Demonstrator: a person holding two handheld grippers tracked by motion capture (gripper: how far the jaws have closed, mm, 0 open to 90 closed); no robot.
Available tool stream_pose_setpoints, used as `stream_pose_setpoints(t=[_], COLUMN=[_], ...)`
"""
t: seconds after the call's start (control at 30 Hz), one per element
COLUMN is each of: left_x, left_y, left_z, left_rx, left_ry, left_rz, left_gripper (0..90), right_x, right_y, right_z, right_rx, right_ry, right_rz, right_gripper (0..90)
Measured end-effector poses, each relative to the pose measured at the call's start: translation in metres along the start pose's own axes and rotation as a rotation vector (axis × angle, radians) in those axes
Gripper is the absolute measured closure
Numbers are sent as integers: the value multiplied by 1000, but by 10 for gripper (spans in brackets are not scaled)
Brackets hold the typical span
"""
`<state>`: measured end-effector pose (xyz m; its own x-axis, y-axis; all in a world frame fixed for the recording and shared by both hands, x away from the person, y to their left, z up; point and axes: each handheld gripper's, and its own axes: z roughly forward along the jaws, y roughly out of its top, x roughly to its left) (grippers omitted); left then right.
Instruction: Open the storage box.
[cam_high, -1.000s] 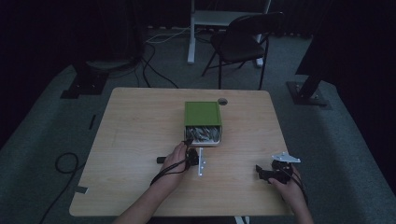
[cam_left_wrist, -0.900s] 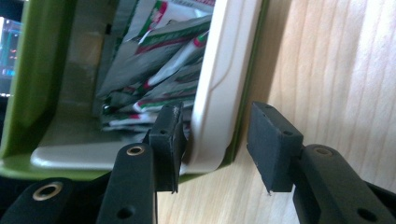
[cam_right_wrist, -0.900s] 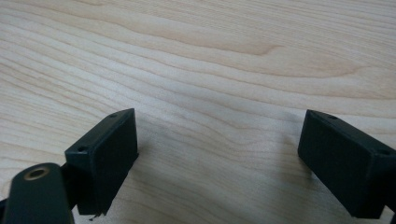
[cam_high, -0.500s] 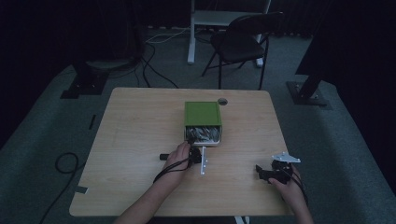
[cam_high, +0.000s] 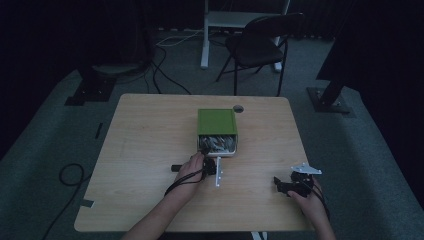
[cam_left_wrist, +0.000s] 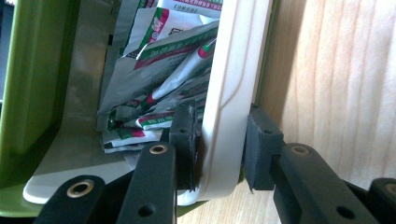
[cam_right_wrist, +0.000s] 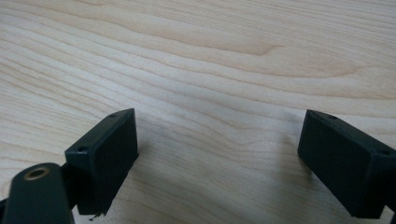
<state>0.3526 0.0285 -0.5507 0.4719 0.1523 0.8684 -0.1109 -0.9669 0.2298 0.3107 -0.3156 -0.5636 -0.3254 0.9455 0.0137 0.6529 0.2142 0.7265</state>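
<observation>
Left tongs (cam_left_wrist: 217, 147) still clamp the drawer rim (cam_left_wrist: 233, 93) — right tongs (cam_right_wrist: 219, 163) unmoved.

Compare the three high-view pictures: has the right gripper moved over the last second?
No. The right gripper sits at the same spot near the table's right front edge, as before.

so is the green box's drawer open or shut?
Open: the white drawer sticks out of the green box toward the person, sachets exposed, with the left gripper straddling its front wall.
</observation>
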Motion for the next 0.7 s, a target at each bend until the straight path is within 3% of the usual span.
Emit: stream_pose_setpoints(t=[0.7], left_x=[-8], left_y=[2], left_z=[-17], left_rx=[-13], left_ry=[-17], left_rz=[-7], left_gripper=[697], right_x=[0], right_y=[0], right_z=[0], right_rx=[0], right_ry=[0], right_rz=[0], right_gripper=[117])
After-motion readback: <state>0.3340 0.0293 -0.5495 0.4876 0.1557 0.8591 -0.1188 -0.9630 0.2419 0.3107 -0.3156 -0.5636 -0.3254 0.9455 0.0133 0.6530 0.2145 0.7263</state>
